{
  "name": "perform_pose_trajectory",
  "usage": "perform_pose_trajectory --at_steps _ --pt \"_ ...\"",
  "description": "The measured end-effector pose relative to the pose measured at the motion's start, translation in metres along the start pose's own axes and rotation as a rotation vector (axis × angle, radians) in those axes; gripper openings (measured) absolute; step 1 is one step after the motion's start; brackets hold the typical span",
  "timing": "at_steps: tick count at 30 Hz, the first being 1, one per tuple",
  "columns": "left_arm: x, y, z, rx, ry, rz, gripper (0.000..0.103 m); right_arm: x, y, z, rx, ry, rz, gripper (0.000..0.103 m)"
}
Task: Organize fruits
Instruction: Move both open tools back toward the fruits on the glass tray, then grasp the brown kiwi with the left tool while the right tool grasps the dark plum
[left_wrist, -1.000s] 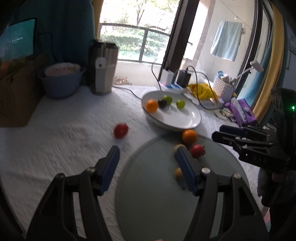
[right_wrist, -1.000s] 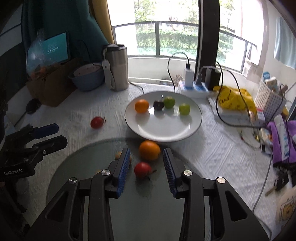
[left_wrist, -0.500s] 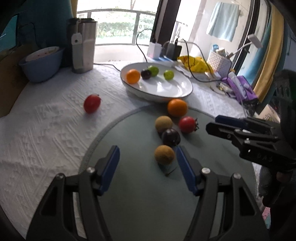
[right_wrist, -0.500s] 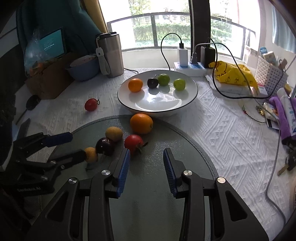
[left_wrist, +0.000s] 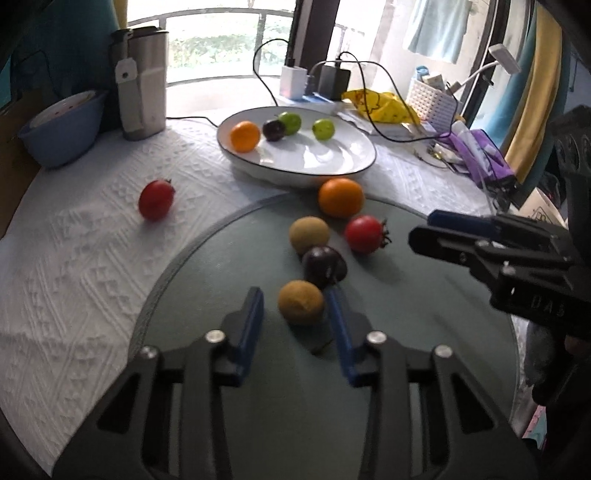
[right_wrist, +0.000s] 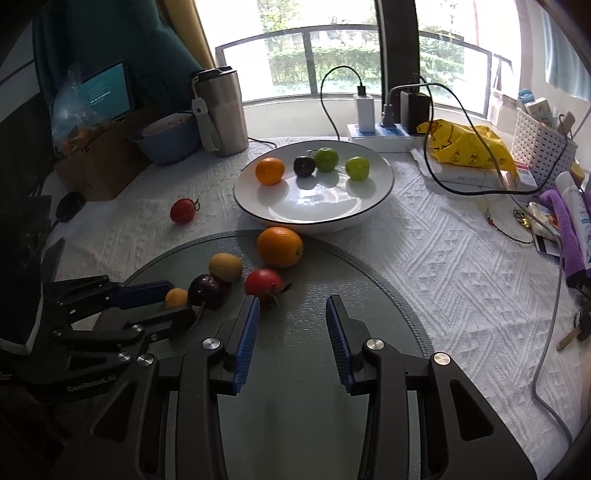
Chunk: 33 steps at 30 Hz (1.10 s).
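A white plate (left_wrist: 332, 162) (right_wrist: 369, 206) holds an orange, a dark plum and two green fruits. On the round glass mat (left_wrist: 258, 369) lie an orange (left_wrist: 340, 197) (right_wrist: 279, 246), a red tomato (left_wrist: 364, 234) (right_wrist: 263, 282), a dark plum (left_wrist: 322, 261) (right_wrist: 205, 291) and two yellow-brown fruits (left_wrist: 308, 232). My left gripper (left_wrist: 293, 310) (right_wrist: 162, 301) is open with its jaws around the nearer yellow-brown fruit (left_wrist: 301, 302) (right_wrist: 176, 297), apart from it. My right gripper (right_wrist: 291, 317) (left_wrist: 436, 229) is open and empty, just right of the tomato.
Another red tomato (left_wrist: 156, 199) (right_wrist: 183, 210) lies on the white cloth left of the plate. A steel tumbler (left_wrist: 142, 79), a blue bowl (left_wrist: 61, 131), a power strip with cables (right_wrist: 380, 129), a yellow bag (right_wrist: 465, 146) and a white basket (right_wrist: 539, 142) stand behind.
My left gripper has moved forward so the nearer yellow-brown fruit sits between its jaws, which have narrowed. My right gripper has drawn back from the tomato and to its right.
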<state>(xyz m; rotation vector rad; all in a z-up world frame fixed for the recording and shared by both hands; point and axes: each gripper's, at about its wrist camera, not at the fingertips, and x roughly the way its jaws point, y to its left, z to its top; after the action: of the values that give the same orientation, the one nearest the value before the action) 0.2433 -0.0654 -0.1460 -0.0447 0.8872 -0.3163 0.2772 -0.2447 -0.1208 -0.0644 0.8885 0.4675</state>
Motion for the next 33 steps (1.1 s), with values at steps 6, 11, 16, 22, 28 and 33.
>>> perform_pose_trajectory --at_steps 6,11,16,22,28,33 --pt "-0.006 0.002 0.000 0.001 -0.013 -0.023 0.026 0.008 0.013 0.001 -0.015 0.020 0.020 0.039" --pt "-0.019 0.015 -0.002 -0.021 -0.038 -0.031 0.026 0.013 0.028 0.005 -0.030 0.029 0.049 0.039" --pt "-0.028 0.024 -0.007 -0.032 -0.053 -0.032 0.026 0.022 0.050 0.009 -0.058 0.045 0.080 0.039" --pt "-0.037 0.045 -0.012 -0.071 -0.071 -0.005 0.026 0.038 0.068 0.015 -0.081 0.071 0.082 0.039" --pt "-0.044 0.065 -0.015 -0.098 -0.091 0.035 0.026 0.055 0.076 0.018 -0.089 0.109 0.054 0.039" --pt "-0.044 0.073 -0.018 -0.107 -0.091 0.046 0.026 0.061 0.077 0.017 -0.097 0.119 0.035 0.039"
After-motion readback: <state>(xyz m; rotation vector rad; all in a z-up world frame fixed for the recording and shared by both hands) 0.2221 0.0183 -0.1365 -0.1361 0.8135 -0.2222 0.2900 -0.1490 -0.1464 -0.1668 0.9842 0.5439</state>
